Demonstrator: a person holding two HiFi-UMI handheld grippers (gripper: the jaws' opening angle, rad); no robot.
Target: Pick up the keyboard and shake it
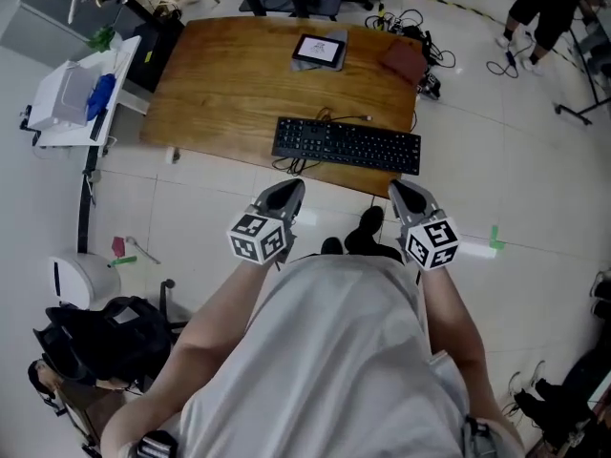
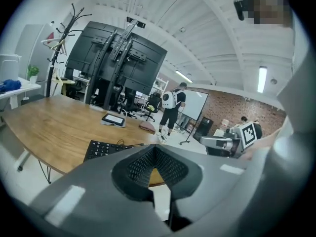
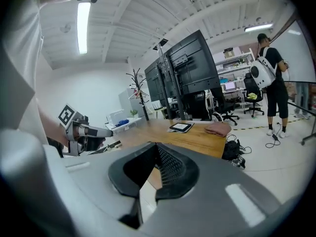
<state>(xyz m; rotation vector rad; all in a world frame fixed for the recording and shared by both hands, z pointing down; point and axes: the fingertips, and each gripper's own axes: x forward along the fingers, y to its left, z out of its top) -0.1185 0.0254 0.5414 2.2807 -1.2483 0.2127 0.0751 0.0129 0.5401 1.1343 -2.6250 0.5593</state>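
1. keyboard (image 1: 347,145): lies at the table's (image 1: 229,74) near edge, untouched.
2. left gripper (image 1: 284,195), right gripper (image 1: 410,197): jaws closed, empty, short of it.
3. we should open both wide and take opposite ends evenly.

This is an office-like lab: a wooden desk (image 1: 220,74), big black screens on stands (image 2: 118,58), office chairs (image 3: 253,98), a whiteboard (image 2: 197,102), and loose cables (image 1: 412,19) on the white tiled floor (image 1: 496,141).

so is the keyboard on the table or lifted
On the table: the keyboard lies flat by its front edge; left gripper and right gripper, shut, hold nothing.
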